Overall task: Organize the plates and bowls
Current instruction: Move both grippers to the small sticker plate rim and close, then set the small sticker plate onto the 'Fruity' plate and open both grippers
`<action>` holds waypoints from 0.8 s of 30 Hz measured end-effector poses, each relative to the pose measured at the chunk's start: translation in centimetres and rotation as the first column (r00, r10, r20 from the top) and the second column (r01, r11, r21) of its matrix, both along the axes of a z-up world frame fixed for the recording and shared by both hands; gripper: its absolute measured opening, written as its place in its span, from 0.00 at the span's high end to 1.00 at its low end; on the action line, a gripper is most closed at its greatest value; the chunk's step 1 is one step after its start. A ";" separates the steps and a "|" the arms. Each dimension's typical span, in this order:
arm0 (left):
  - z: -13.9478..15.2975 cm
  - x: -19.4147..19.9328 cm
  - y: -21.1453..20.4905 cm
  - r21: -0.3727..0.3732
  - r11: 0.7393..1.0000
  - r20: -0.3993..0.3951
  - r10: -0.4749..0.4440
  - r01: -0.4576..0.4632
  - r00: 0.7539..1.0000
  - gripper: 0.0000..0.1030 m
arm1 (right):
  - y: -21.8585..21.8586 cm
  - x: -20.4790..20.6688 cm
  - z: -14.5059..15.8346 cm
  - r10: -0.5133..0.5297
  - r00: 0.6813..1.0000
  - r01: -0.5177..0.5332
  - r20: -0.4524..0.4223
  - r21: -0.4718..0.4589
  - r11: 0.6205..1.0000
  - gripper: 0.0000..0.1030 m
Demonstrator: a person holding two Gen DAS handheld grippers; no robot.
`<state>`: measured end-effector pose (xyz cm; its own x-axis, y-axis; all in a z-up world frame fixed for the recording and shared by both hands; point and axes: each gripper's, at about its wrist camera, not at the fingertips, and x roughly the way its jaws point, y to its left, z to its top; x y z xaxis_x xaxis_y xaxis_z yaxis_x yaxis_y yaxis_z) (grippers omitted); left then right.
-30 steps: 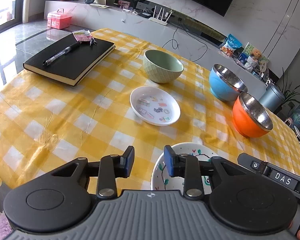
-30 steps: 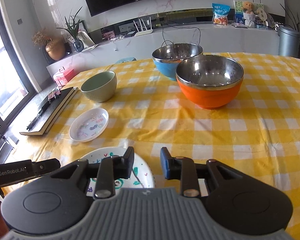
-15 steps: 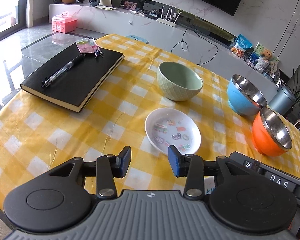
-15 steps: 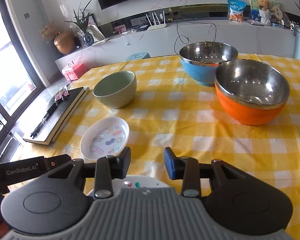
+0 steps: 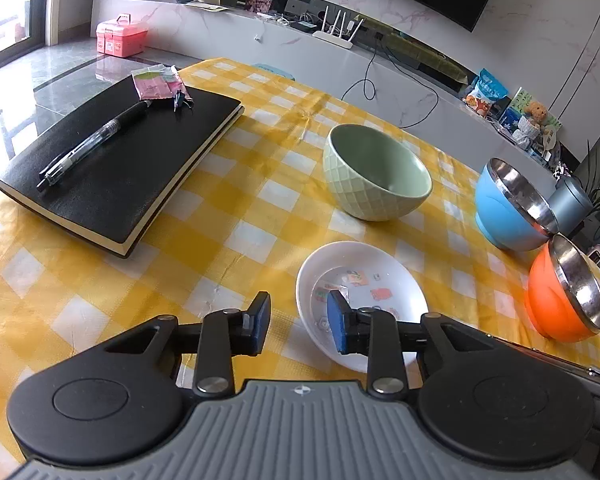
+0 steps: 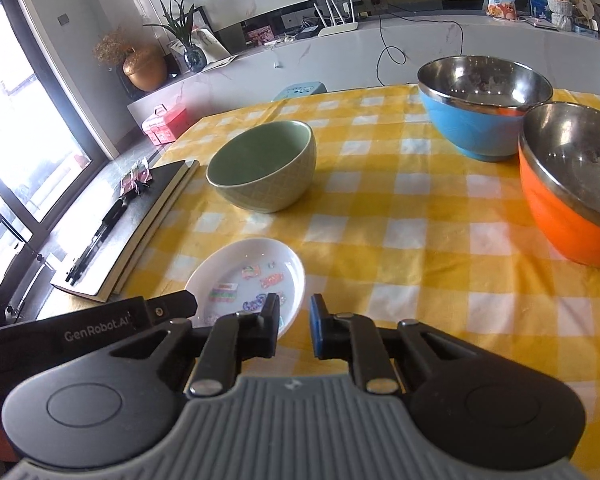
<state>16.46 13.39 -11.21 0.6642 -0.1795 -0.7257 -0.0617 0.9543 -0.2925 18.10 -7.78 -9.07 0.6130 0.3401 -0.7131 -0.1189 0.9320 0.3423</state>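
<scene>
The near rim of the small white plate [image 5: 374,276] is hidden behind the left gripper [image 5: 298,328], whose right finger [image 5: 338,328] covers part of the plate's printed pictures; those pictures are too small to make out. The left gripper's jaws stand apart with nothing between them, and whether the finger touches the plate cannot be told. In the right wrist view the same plate [image 6: 236,268] is cut off at its near edge by the right gripper [image 6: 294,326], whose jaws are also apart and empty above the yellow checked tablecloth [image 6: 400,240]. The orange bowl [image 6: 576,192] runs off the right edge of that view, and the blue bowl [image 6: 480,108] sits just behind it, close enough that contact cannot be judged. Counted across both views: one plate in sight, three bowls, namely the green bowl [image 5: 376,176] beyond the plate and the two steel-lined ones, blue [image 5: 512,204] and orange [image 5: 564,292], to the right. One black notebook [image 5: 120,160] lies at the table's left side, carrying one pen [image 5: 94,142] and a pink packet [image 5: 158,84]; a small dark item beside the packet is unclear.
</scene>
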 end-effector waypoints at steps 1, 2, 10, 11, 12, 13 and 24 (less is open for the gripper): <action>-0.2 0.1 0.0 -0.005 1.000 0.000 -0.003 0.003 1.000 0.69 | 0.1 0.1 -0.1 0.000 1.000 0.000 -0.004 0.002 1.000 0.87; -0.3 0.2 0.0 -0.006 1.000 -0.001 -0.006 0.006 1.000 0.72 | 0.2 0.2 -0.2 0.002 1.000 -0.002 -0.007 0.003 1.000 0.88; -0.3 0.6 -0.3 0.005 1.000 -0.012 -0.014 0.015 1.000 0.92 | 0.1 0.8 -0.7 -0.007 1.000 0.007 -0.023 0.017 1.000 0.98; -0.2 0.6 -0.4 0.009 1.000 -0.013 -0.015 0.015 1.000 0.94 | 0.1 0.8 -0.6 -0.010 1.000 0.010 -0.025 0.018 1.000 0.98; -0.1 0.5 -0.4 0.010 1.000 -0.013 -0.015 0.016 1.000 0.95 | 0.0 0.8 -0.6 -0.014 1.000 0.014 -0.026 0.020 1.000 0.98; 0.0 0.4 -0.5 0.008 1.000 -0.013 -0.017 0.017 1.000 0.95 | -0.1 0.7 -0.5 -0.018 1.000 0.018 -0.026 0.023 1.000 0.98; 3.6 -3.3 -1.8 -0.015 1.000 -0.049 -0.001 0.001 0.999 0.95 | -2.1 -2.6 2.5 -0.034 0.997 0.038 -0.070 0.058 0.998 0.99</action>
<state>13.19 11.59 -7.60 0.6276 -0.1911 -0.7547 -0.0754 0.9500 -0.3032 15.52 -9.85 -6.62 0.5754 0.3620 -0.7334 -0.0597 0.9129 0.4037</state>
